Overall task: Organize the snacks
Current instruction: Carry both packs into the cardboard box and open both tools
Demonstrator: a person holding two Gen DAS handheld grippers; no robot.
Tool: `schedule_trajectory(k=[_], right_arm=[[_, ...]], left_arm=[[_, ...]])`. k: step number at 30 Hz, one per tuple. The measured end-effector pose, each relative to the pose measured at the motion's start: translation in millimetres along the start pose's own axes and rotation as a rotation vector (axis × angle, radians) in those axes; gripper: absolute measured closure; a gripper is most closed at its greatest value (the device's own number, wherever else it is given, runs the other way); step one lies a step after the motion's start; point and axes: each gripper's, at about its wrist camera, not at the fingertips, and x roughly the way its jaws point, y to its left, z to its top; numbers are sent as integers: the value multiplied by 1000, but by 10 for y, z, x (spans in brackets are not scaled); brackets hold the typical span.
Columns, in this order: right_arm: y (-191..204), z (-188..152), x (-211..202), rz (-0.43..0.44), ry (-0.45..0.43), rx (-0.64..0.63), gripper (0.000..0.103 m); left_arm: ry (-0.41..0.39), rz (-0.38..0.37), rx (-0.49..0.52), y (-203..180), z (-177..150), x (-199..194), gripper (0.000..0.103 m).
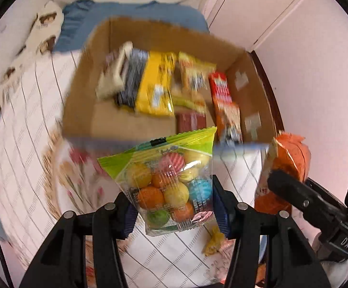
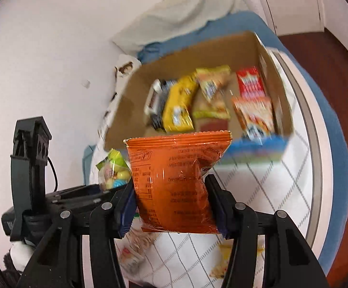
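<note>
With our left gripper [image 1: 174, 206] clamped on the clear candy-ball bag [image 1: 171, 180] and our right gripper [image 2: 171, 206] clamped on the crinkly orange snack packet [image 2: 176, 182], either slippery film could slide free short of the open cardboard box [image 1: 97, 76] ahead.

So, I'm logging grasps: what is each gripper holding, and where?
Left gripper: clear green-topped bag of coloured candy balls, clamped across its lower half. Right gripper: orange foil snack packet, likewise.

Both grippers [image 1: 174, 206] [image 2: 171, 206] tilted down, jaws clamped.
</note>
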Motion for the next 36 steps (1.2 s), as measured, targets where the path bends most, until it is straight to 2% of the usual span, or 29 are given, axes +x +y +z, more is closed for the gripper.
schedule_trajectory(k=[5,12,18,20,30,32,33,34,35,36], right_arm=[[142,384,49,-19,-46,-15,46],[270,786,473,-62,-26,-23,46],[242,869,921,-91,35,-12,46],[219,868,1038,-96,51,-4,46],[89,758,1472,-81,140,27,46],[89,736,1574,-68,187,28,38],[84,729,1614,-60,208,33,15],[82,722,1639,-56,221,32,1],[76,715,1641,-61,225,32,2],[69,712,1642,-69,226,33,2]], left_arm=[[-32,108,77,187,653,76,52],[67,168,70,498,1258,411,52],[157,226,107,575,1398,855,52],[187,222,113,584,1390,949,52],[282,238,126,624,1381,1207,50],[283,226,112,633,1384,1209,49],[274,223,112,627,1395,1198,41],[263,223,115,620,1407,1192,36],[251,223,116,611,1417,1175,25],[242,223,116,604,1419,1159,20]])
